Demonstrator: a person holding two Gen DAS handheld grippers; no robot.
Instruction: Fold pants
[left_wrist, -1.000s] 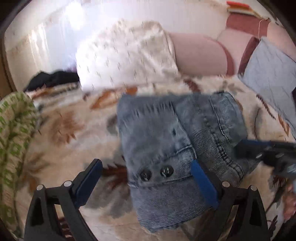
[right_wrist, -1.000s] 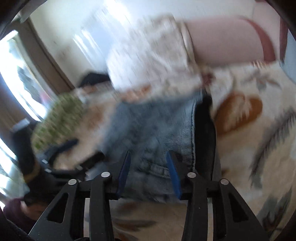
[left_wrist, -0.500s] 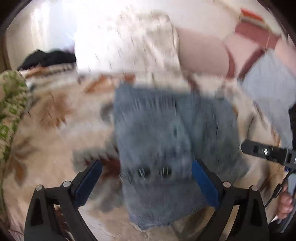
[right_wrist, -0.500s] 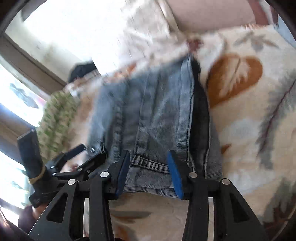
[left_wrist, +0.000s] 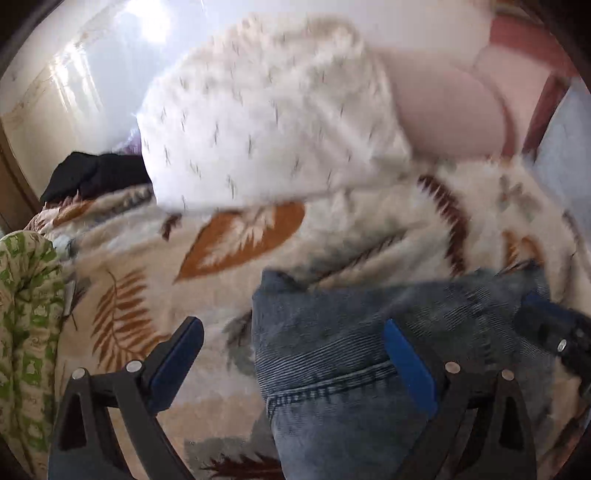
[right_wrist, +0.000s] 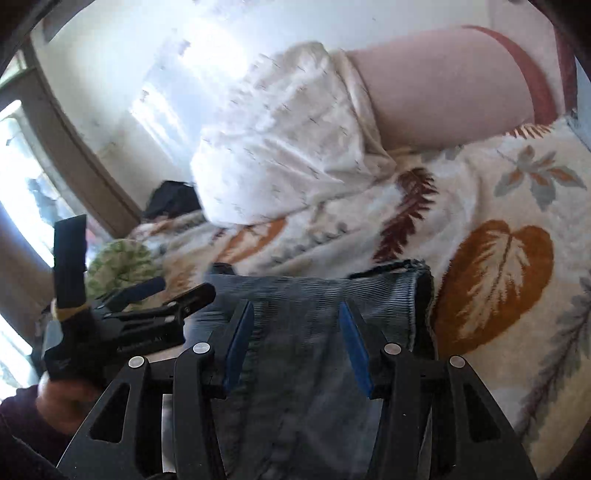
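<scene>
Folded blue jeans (left_wrist: 369, 332) lie on a leaf-patterned blanket (left_wrist: 240, 236). My left gripper (left_wrist: 291, 332) hovers wide open over the jeans' left edge, its right finger above the denim and its left finger above the blanket. In the right wrist view, my right gripper (right_wrist: 295, 325) hangs above the jeans (right_wrist: 325, 291) near their far fold. Its jaws are opening, the denim lies under and between the pads, and they do not pinch it. The left gripper (right_wrist: 140, 306) shows there at the left, held by a hand. The right gripper's tip (left_wrist: 546, 325) shows at the right of the left wrist view.
A white speckled pillow (left_wrist: 266, 122) and a pink pillow (left_wrist: 443, 107) lean at the bed's head. A green patterned cloth (left_wrist: 26, 314) lies at the left edge, a black garment (left_wrist: 92, 173) behind it. A grey-blue cloth (left_wrist: 565, 147) is at the far right.
Both grippers have moved forward over the jeans, which now sit lower in both views. The right gripper's jaws stand wider apart. The left jaws stay wide open.
</scene>
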